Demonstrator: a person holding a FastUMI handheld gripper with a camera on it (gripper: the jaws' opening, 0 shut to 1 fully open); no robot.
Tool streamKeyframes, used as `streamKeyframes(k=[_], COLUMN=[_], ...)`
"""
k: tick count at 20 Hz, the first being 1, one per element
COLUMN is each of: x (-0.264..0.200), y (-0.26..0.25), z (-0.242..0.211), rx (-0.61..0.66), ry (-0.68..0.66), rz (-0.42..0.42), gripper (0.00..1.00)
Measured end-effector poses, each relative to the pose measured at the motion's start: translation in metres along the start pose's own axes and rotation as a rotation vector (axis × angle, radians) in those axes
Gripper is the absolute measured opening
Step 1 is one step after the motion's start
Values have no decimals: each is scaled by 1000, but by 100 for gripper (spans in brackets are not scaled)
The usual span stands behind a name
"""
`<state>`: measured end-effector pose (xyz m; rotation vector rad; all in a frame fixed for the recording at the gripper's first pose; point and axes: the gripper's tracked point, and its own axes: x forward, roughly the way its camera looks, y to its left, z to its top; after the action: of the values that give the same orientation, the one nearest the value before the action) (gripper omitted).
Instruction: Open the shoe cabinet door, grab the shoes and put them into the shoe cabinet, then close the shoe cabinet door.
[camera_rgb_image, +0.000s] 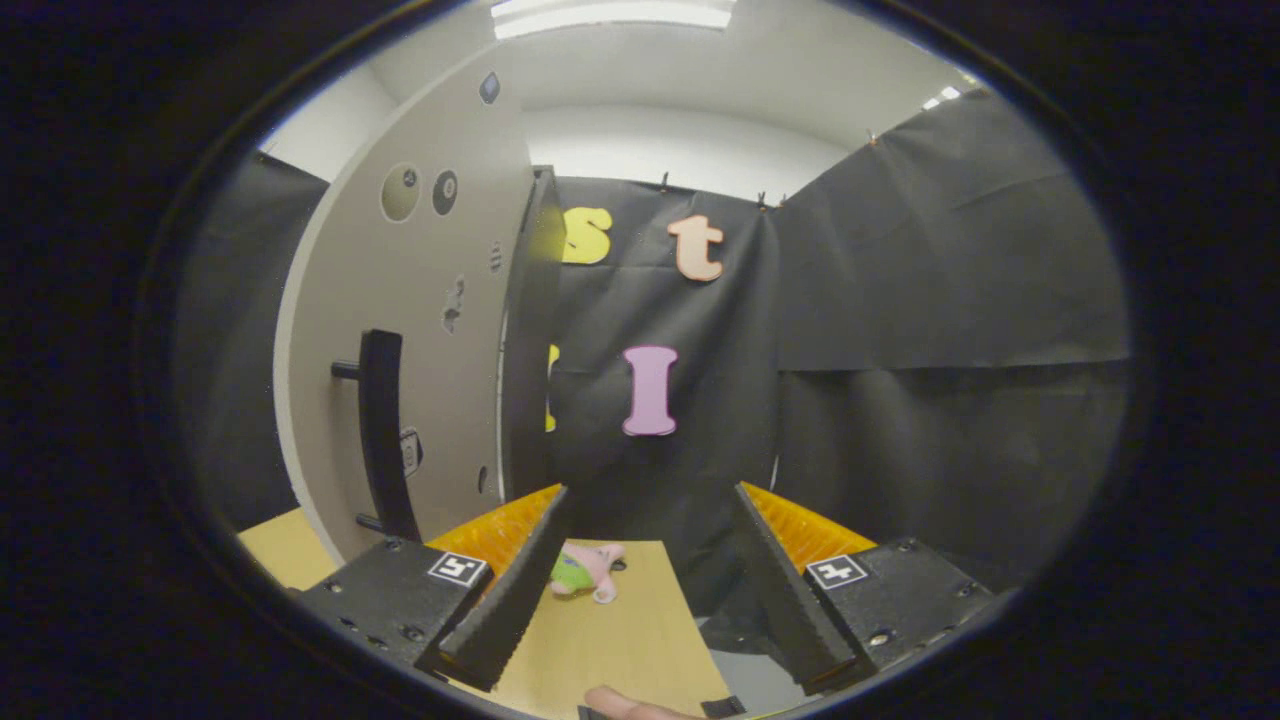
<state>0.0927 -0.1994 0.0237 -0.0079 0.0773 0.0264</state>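
Ahead, hand-held gripper (648, 500) spread empty above wooden table (620, 640); cabinet door (420, 330) beside.

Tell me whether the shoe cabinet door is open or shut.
Open: the shoe cabinet door stands swung out, its edge and black handle facing the open gripper.

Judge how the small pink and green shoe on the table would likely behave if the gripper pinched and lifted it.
The shoe looks small and soft-edged, so it is probably light and may squash a little under the fingers. It lies flat on the wooden table, so it seems unlikely to roll. The gripper is open, with the shoe between its fingers.
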Motion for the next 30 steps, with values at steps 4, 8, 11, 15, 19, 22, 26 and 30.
streamKeyframes(k=[4,8,11,15,19,22,26,30], x=[-5,-5,-6,-9,-12,-15,-19,-20], y=[28,63,64,67,78,85,95,109], z=[1,-2,1,0,-1,0,4,2], rx=[3,-27,-78,-48,-36,-34,-56,-37], ry=[2,16,16,23,13,7,-13,-2], rz=[96,185,166,136,138,137,132,149], gripper=[100,100,94,94,88,86,86,87])
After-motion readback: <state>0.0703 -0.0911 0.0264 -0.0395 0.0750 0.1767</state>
